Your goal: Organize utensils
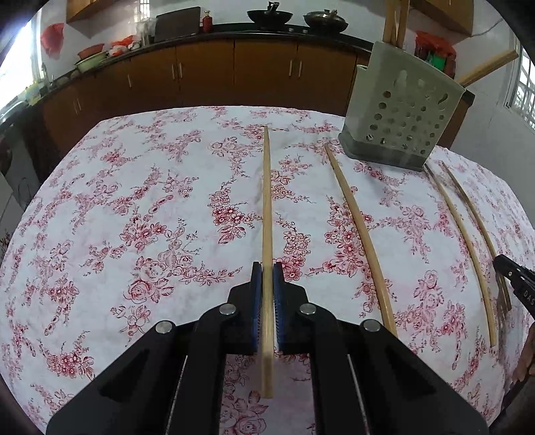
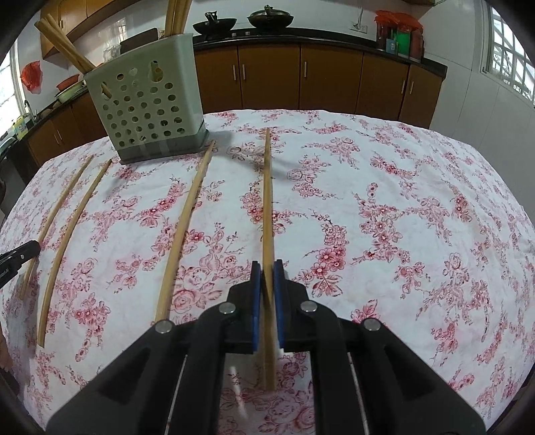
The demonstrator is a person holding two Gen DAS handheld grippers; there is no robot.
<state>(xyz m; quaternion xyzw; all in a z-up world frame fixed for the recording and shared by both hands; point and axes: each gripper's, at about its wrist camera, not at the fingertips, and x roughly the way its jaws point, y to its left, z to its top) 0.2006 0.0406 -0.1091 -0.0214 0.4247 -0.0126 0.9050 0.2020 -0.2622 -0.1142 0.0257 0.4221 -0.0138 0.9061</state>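
The left gripper [image 1: 267,269] is clenched on a chopstick [image 1: 266,207], its blue pads [image 1: 256,284] pressed against both sides of the stick. The chopstick runs straight ahead over the floral cloth [image 1: 133,217], with its near end sticking out behind the fingers.

The right gripper [image 2: 266,269] likewise grips a second chopstick [image 2: 267,200] between its blue pads [image 2: 256,284], the stick pointing forward over the cloth [image 2: 401,217] and its near end trailing back between the arms of the tool.

In the left view, one loose chopstick [image 1: 357,231] lies on the cloth just right of the held one, its far tip near the base of the holder [image 1: 401,117]. In the right view, two more chopsticks [image 2: 72,227] lie side by side to the left, close together but apart.

The holder is a pale perforated box standing upright on the far part of the table, with several chopsticks [image 2: 63,47] already leaning out of its top. In the right view it [image 2: 147,103] stands ahead and to the left of the held stick.

Cabinets [image 2: 301,73] and a dark counter with two woks [image 2: 214,25] run along the back wall.
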